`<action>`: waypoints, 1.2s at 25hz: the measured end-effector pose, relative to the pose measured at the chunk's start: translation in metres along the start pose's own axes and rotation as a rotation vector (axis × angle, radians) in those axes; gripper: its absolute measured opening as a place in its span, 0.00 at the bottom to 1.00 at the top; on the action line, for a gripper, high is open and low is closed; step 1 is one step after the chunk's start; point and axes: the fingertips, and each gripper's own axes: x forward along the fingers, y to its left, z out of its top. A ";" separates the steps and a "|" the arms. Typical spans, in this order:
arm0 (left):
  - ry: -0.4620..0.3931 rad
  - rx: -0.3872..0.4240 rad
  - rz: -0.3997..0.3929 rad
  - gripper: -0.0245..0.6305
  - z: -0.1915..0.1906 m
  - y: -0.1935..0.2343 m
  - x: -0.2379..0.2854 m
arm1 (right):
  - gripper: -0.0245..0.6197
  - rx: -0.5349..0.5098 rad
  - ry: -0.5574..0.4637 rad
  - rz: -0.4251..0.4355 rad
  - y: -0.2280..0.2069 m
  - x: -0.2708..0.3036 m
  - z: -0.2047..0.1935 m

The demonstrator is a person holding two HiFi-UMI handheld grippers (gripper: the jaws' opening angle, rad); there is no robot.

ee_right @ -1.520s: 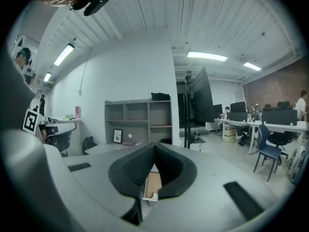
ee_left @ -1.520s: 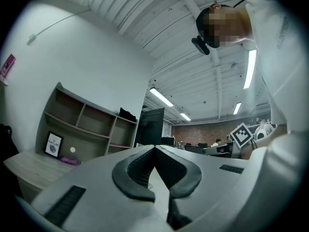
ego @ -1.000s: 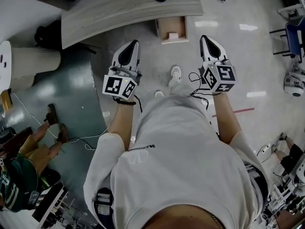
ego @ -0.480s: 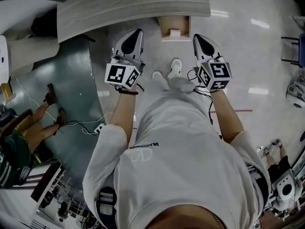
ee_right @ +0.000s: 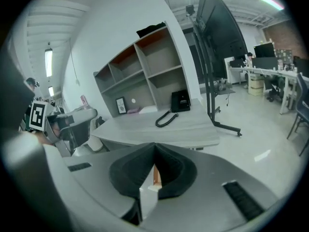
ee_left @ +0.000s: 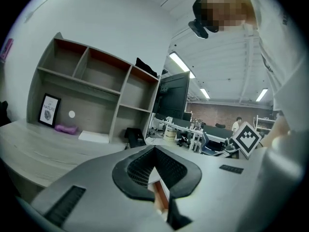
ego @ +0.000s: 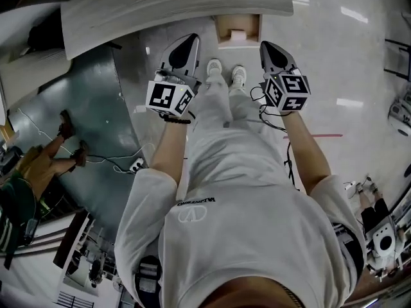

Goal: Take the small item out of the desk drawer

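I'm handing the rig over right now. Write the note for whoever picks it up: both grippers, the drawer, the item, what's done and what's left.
Left gripper: shut, empty, held over the floor just short of the desk.
Right gripper: shut, empty, level with the left.
Drawer: pulled out from under the desk, ahead and between the two grippers.
Small pale item: lying inside the drawer, untouched.
Done: the drawer is open.
Left: open one gripper, reach in, grip the item and lift it out.
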 end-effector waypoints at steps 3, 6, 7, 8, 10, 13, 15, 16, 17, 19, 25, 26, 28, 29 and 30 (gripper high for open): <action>0.037 0.006 -0.021 0.04 -0.025 0.015 0.016 | 0.04 0.030 0.044 -0.018 -0.008 0.027 -0.020; 0.071 0.016 -0.040 0.04 -0.050 0.029 0.032 | 0.04 0.072 0.106 -0.024 -0.015 0.059 -0.049; 0.082 0.021 -0.047 0.04 -0.059 0.033 0.037 | 0.04 0.089 0.126 -0.023 -0.017 0.071 -0.060; 0.092 0.025 -0.055 0.04 -0.068 0.036 0.041 | 0.05 0.106 0.147 -0.019 -0.019 0.082 -0.071; 0.114 0.020 -0.069 0.04 -0.086 0.042 0.047 | 0.15 0.142 0.194 -0.006 -0.021 0.104 -0.092; 0.148 -0.001 -0.085 0.04 -0.113 0.046 0.050 | 0.28 0.197 0.270 0.013 -0.023 0.130 -0.123; 0.166 -0.014 -0.097 0.04 -0.131 0.047 0.055 | 0.35 0.210 0.314 0.020 -0.028 0.146 -0.141; 0.174 -0.022 -0.103 0.04 -0.139 0.048 0.058 | 0.42 0.211 0.336 0.022 -0.032 0.154 -0.149; 0.181 -0.033 -0.107 0.04 -0.147 0.049 0.060 | 0.48 0.211 0.360 0.022 -0.035 0.162 -0.158; 0.194 -0.056 -0.111 0.04 -0.163 0.052 0.065 | 0.58 0.216 0.397 0.012 -0.042 0.175 -0.173; 0.201 -0.121 -0.080 0.04 -0.204 0.073 0.074 | 0.60 0.213 0.446 -0.037 -0.059 0.201 -0.205; 0.200 -0.125 -0.082 0.04 -0.209 0.075 0.076 | 0.60 0.204 0.459 -0.043 -0.060 0.205 -0.209; 0.200 -0.125 -0.092 0.04 -0.217 0.076 0.080 | 0.60 0.174 0.479 -0.063 -0.062 0.210 -0.217; 0.201 -0.127 -0.098 0.04 -0.221 0.076 0.082 | 0.60 0.159 0.487 -0.074 -0.064 0.213 -0.219; 0.202 -0.130 -0.103 0.04 -0.225 0.076 0.084 | 0.60 0.151 0.494 -0.082 -0.066 0.216 -0.222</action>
